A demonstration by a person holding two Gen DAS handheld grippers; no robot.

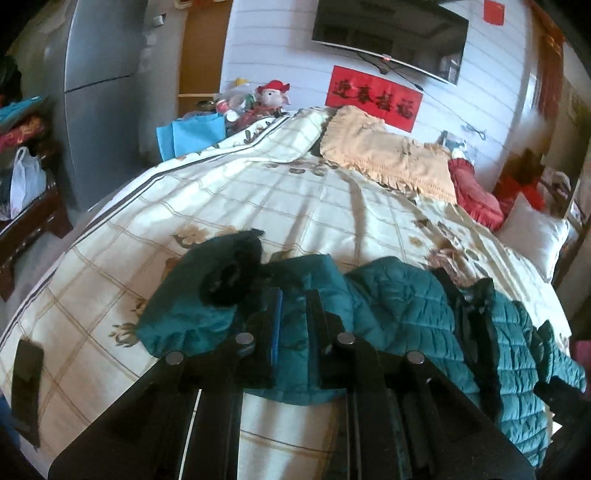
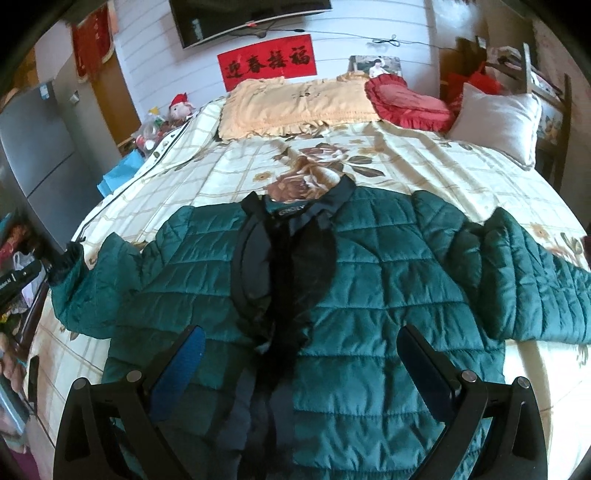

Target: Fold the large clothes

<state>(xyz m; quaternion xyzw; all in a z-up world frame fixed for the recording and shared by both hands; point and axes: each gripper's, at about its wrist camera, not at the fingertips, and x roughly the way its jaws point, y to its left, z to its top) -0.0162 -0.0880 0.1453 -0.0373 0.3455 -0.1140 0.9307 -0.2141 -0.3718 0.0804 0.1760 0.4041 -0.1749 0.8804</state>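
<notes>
The left gripper (image 1: pixel 293 325) has its jaws pressed together on a fold of teal cloth, a sleeve (image 1: pixel 207 295) of the jacket (image 2: pixel 369 295), near the sleeve's black cuff (image 1: pixel 236 273). The right gripper (image 2: pixel 301 363) hangs above the jacket's lower front with its jaws spread wide, blue pads facing inward, nothing between them.

The jacket is a teal quilted one with a dark collar (image 2: pixel 325 206) and dark lining showing along the open front. It lies front up across the near half of the bed (image 2: pixel 424 158), collar pointing to the pillows. In the right wrist view, one sleeve reaches out flat to the right, and the other runs to the left edge of the bed.

The bed cover is cream with a tan grid and brown flowers. At its head lie a peach frilled pillow (image 2: pixel 295 107), a red heart-shaped cushion (image 2: pixel 406 103) and a white pillow (image 2: pixel 502 122). On the wall above hang a red banner (image 2: pixel 267 61) with black characters and a television (image 1: pixel 391 33). A plush toy (image 1: pixel 273 96) in a red hat sits beside the bed, next to a blue bag (image 1: pixel 192 136). A grey fridge (image 1: pixel 99 92) stands further left. A dark flat object (image 1: pixel 26 373) lies on the bed's near left corner.
</notes>
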